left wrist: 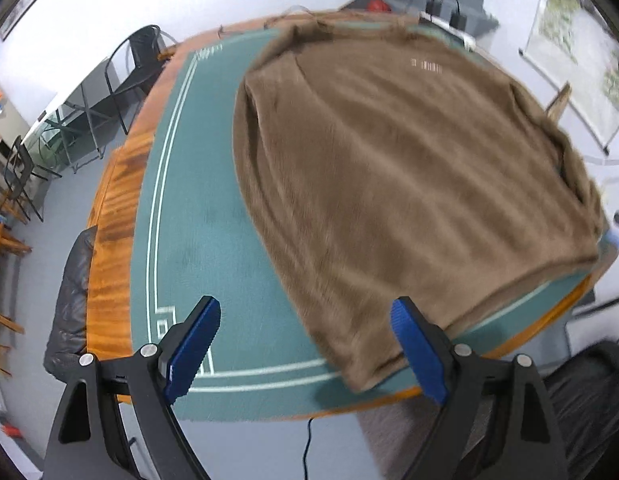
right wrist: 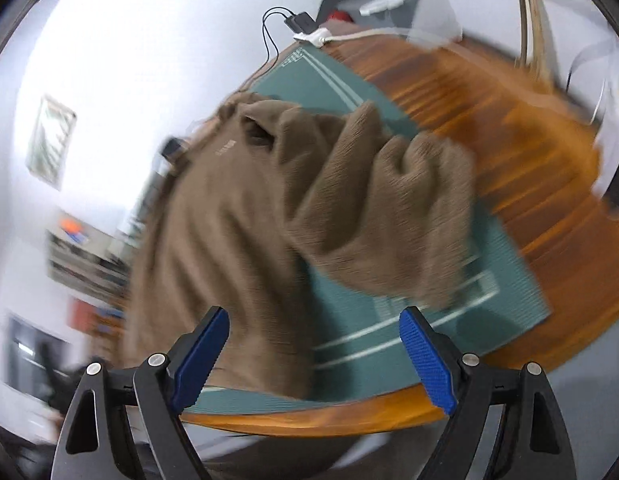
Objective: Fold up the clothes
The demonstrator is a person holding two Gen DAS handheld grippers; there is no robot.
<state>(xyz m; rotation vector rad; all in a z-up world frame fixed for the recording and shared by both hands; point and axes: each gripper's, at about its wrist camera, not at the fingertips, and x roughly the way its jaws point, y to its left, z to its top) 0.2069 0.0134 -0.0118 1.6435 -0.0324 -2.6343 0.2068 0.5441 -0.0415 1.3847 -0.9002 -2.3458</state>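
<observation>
A brown knitted sweater (left wrist: 397,168) lies spread flat on a green mat (left wrist: 205,240) on a wooden table (left wrist: 113,216). Its hem corner reaches the table's near edge. My left gripper (left wrist: 305,344) is open and empty, held above the mat's near edge, with the sweater's hem corner just beside its right finger. In the right wrist view the sweater (right wrist: 213,232) has a sleeve (right wrist: 393,216) bunched in folds over the mat (right wrist: 505,280). My right gripper (right wrist: 313,356) is open and empty above the sweater's near edge. This view is motion-blurred.
Black chairs (left wrist: 125,68) and a glass table stand beyond the table's far left side. A dark leather seat (left wrist: 69,304) sits at its left edge. A power strip with cables (right wrist: 309,32) lies at the far table corner. A black cable (left wrist: 307,448) hangs below the near edge.
</observation>
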